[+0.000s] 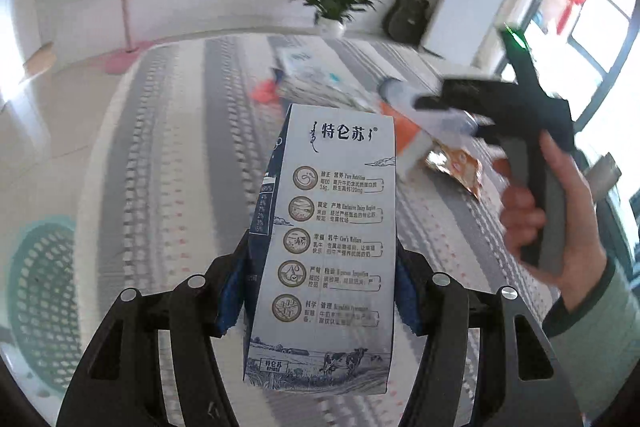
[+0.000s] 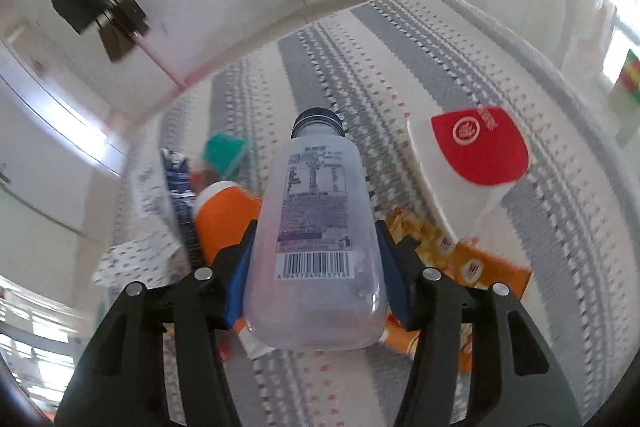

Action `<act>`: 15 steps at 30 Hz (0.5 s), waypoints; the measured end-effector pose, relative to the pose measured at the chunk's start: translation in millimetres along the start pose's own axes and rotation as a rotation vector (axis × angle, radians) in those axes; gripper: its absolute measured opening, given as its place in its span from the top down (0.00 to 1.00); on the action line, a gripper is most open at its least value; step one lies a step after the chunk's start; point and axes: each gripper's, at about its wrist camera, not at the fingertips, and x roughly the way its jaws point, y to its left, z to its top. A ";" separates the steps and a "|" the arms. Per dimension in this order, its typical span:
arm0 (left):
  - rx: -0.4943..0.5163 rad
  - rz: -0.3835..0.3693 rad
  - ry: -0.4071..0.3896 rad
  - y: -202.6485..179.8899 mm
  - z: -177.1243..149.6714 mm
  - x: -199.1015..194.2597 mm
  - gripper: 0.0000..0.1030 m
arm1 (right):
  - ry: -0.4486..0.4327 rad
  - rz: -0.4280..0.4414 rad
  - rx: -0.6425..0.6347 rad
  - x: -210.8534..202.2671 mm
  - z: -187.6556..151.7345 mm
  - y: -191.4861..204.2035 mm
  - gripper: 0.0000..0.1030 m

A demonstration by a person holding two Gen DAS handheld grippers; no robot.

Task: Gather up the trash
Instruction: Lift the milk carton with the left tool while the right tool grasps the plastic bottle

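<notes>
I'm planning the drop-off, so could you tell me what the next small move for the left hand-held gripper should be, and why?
Probably swing the left hand-held gripper left toward the teal basket and release there. Its blue pads already clamp the milk carton, held clear of the striped rug, and the basket sits low on the left, seemingly the only bin in sight.

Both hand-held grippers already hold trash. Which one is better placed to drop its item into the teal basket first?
Probably left. The left hand-held gripper grips the milk carton, and the teal basket shows close at that view's lower left. The right hand-held gripper holds the clear bottle above the remaining litter, no basket visible there.
</notes>
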 end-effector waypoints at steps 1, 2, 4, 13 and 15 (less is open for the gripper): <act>-0.016 0.007 -0.011 8.8 1.8 -5.2 0.43 | -0.012 0.025 0.004 -4.2 -1.6 0.3 0.49; -0.031 0.010 -0.020 16.6 3.8 -9.2 0.43 | -0.023 0.045 0.003 -8.9 -4.0 1.5 0.49; -0.064 0.015 -0.041 29.3 6.1 -21.5 0.43 | -0.039 0.084 0.000 -20.6 -7.4 6.7 0.49; -0.195 0.068 -0.174 93.0 15.1 -91.8 0.43 | -0.109 0.279 -0.157 -82.7 -27.4 97.0 0.49; -0.232 0.086 -0.198 112.5 13.0 -105.9 0.43 | -0.102 0.333 -0.222 -89.4 -38.8 133.0 0.49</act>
